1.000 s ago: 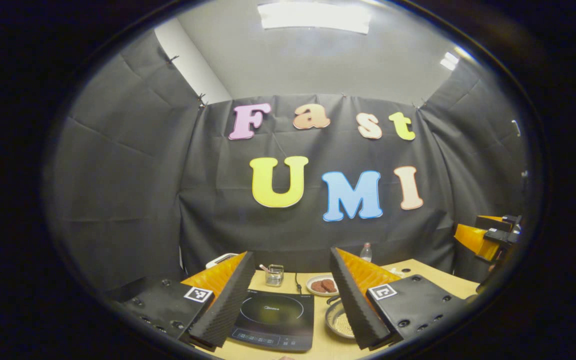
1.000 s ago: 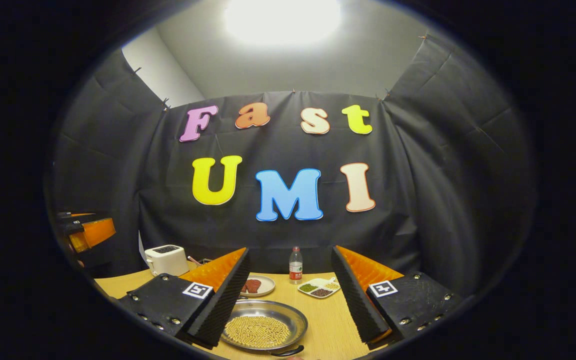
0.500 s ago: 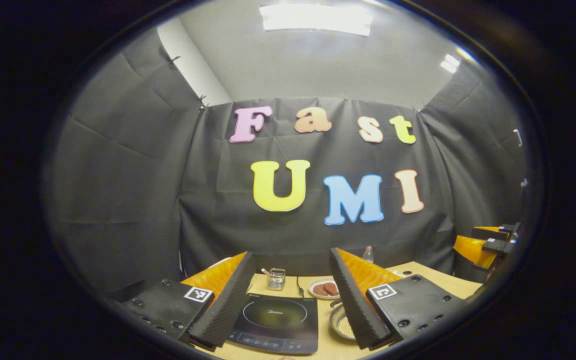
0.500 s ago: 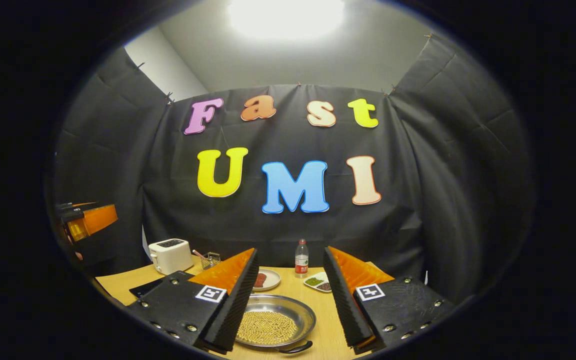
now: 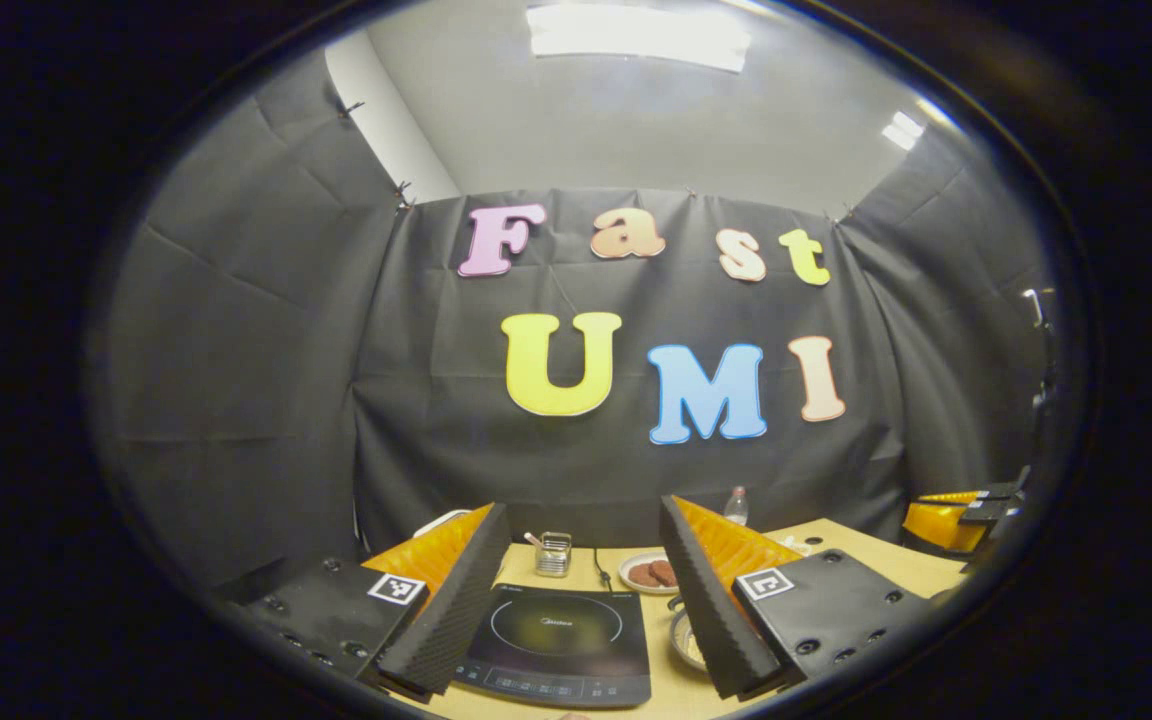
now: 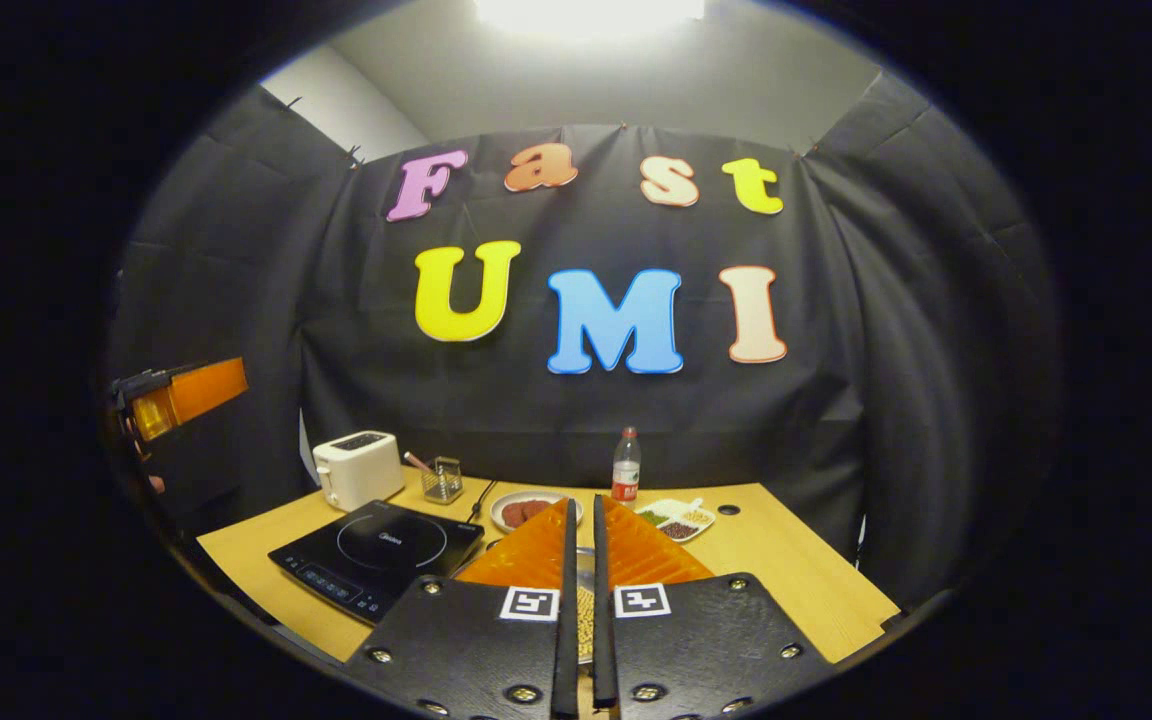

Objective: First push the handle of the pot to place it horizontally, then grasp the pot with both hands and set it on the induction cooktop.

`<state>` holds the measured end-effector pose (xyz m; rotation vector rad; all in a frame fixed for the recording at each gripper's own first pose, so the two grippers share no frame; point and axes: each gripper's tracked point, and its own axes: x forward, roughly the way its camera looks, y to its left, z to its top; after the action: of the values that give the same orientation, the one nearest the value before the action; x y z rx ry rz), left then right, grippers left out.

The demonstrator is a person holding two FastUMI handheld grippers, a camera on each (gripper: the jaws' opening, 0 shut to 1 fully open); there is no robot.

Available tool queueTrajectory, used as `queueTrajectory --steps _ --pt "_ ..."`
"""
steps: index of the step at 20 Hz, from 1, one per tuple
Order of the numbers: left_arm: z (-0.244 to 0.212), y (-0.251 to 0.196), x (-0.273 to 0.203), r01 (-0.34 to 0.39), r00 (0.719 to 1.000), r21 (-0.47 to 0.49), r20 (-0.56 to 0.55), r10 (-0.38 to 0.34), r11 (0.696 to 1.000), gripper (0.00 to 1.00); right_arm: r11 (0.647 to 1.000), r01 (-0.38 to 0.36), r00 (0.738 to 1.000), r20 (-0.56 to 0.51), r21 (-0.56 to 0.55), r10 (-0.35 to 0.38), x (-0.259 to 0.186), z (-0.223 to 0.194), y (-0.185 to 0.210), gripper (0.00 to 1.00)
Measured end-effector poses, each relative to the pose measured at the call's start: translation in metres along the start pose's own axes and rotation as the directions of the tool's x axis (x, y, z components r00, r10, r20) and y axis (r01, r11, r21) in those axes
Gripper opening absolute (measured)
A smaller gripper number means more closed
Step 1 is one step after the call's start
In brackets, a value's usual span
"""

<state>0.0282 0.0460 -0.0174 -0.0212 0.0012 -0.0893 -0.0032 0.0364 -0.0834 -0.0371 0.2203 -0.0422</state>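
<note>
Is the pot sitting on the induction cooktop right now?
No. In the left gripper view the induction cooktop has a bare top, and the pot rests on the table beside it.

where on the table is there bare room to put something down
The widest bare patch of table runs from the divided dish to the right edge. A narrow strip lies in front of the induction cooktop. The back row, toaster through bottle, is crowded.

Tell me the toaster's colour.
The toaster is white or cream, clearest in the right gripper view.
</note>
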Motion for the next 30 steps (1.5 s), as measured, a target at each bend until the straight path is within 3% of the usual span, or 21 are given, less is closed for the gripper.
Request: queueTrajectory --steps 4,9,12,15,23,27,30 --pt "-0.014 0.006 0.003 0.027 0.999 -0.021 -0.018 -0.027 0.999 0.99 0.995 -0.077 0.986 -0.154 -0.059 0.067 -0.002 -0.05 0.013 0.05" --pt "-0.015 0.019 0.006 0.0 1.0 -0.03 -0.016 0.0 1.0 1.0 0.982 -0.177 0.939 -0.31 -0.07 0.147 -0.004 -0.104 0.028 0.05" --pt "-0.024 0.022 0.01 -0.032 0.999 -0.029 -0.029 0.031 0.999 1.0 0.967 -0.249 0.892 -0.402 -0.052 0.208 -0.001 -0.137 0.036 0.05" --pt "-0.03 0.023 0.014 -0.073 0.996 -0.035 -0.046 0.071 0.997 0.97 0.948 -0.315 0.827 -0.502 -0.038 0.255 -0.002 -0.173 0.035 0.06" --pt "-0.046 0.001 0.037 -0.122 0.989 -0.003 -0.086 0.121 0.993 1.0 0.932 -0.362 0.689 -0.663 0.033 0.291 0.005 -0.236 0.009 0.06" --pt "-0.052 -0.018 0.053 -0.12 0.987 0.01 -0.105 0.12 0.993 0.98 0.932 -0.354 0.673 -0.671 0.077 0.311 0.011 -0.235 -0.004 0.01" --pt "-0.059 -0.035 0.065 -0.112 0.987 0.004 -0.119 0.112 0.994 1.0 0.935 -0.353 0.68 -0.674 0.045 0.289 0.018 -0.237 -0.022 0.01"
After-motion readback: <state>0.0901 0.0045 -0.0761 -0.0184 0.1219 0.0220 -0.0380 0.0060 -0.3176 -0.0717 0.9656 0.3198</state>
